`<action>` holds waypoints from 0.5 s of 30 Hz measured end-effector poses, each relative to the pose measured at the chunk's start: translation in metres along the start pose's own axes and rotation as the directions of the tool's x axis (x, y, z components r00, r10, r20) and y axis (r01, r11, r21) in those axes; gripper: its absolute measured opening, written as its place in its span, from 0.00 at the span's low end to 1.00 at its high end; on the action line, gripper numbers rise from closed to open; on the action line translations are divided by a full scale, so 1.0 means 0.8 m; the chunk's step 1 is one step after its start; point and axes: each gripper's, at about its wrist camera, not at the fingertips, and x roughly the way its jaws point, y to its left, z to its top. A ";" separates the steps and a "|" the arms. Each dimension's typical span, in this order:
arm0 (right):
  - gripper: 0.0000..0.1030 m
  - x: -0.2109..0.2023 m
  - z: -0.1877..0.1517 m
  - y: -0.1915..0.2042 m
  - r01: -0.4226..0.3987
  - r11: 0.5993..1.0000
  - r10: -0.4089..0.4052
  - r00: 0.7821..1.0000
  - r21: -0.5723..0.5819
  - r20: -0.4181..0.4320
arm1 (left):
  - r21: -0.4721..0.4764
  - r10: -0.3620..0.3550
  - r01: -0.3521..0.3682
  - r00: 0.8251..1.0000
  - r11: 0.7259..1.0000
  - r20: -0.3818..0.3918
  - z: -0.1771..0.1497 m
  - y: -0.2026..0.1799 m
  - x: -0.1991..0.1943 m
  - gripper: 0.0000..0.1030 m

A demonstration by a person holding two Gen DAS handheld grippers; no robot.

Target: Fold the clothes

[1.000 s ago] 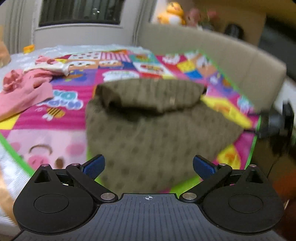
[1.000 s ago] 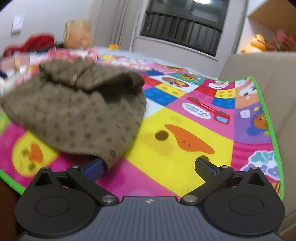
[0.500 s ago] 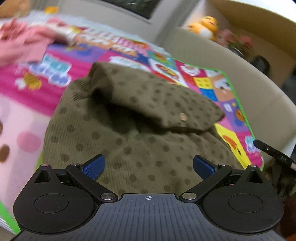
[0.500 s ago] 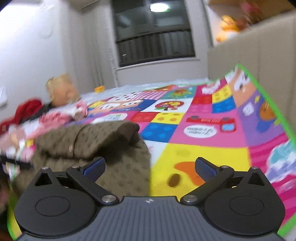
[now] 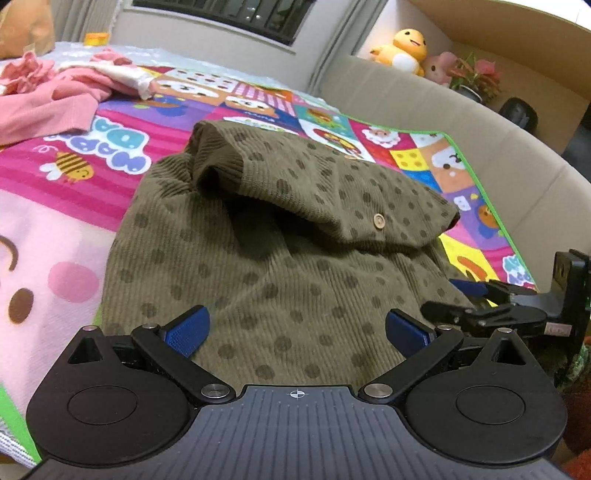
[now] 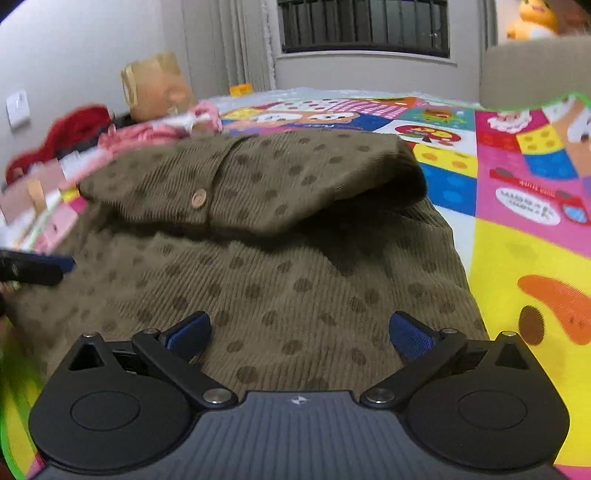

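Sweater's dead centre on the mat

Olive dotted corduroy-knit sweater (image 5: pixel 295 236) lies on the colourful cartoon play mat (image 5: pixel 110 155), top folded over itself; pink clothes pile (image 5: pixel 48 96) far left, beige padded headboard (image 5: pixel 461 129) right.

Both wrist cameras look low and close across the same olive garment (image 5: pixel 280 258).

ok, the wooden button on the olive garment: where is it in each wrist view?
Left wrist: button right of centre, on the folded-over flap of the garment.
Right wrist: button left of centre, on the same flap.
Shared landmark: yellow plush duck, top right in both.
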 end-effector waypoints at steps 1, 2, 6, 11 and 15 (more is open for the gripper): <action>1.00 0.001 0.001 -0.001 -0.001 1.000 0.001 1.000 0.004 -0.006 | -0.005 -0.003 0.003 1.000 1.000 0.008 -0.001 0.001 -0.001 1.00; 1.00 0.001 0.002 -0.001 -0.003 1.000 0.003 1.000 0.008 -0.011 | -0.010 -0.003 0.004 1.000 1.000 0.015 -0.002 0.002 -0.001 1.00; 1.00 -0.001 -0.002 0.000 0.002 1.000 -0.002 1.000 0.000 -0.013 | -0.010 -0.001 0.001 1.000 1.000 0.029 -0.005 0.001 -0.002 1.00; 1.00 -0.004 -0.006 0.007 0.020 1.000 -0.020 1.000 -0.007 0.006 | 0.002 0.005 -0.005 1.000 1.000 0.030 -0.006 0.000 -0.001 1.00; 1.00 -0.006 -0.009 0.008 0.025 1.000 -0.025 1.000 -0.007 0.020 | 0.012 0.010 -0.010 0.999 1.000 0.031 -0.007 -0.002 -0.001 1.00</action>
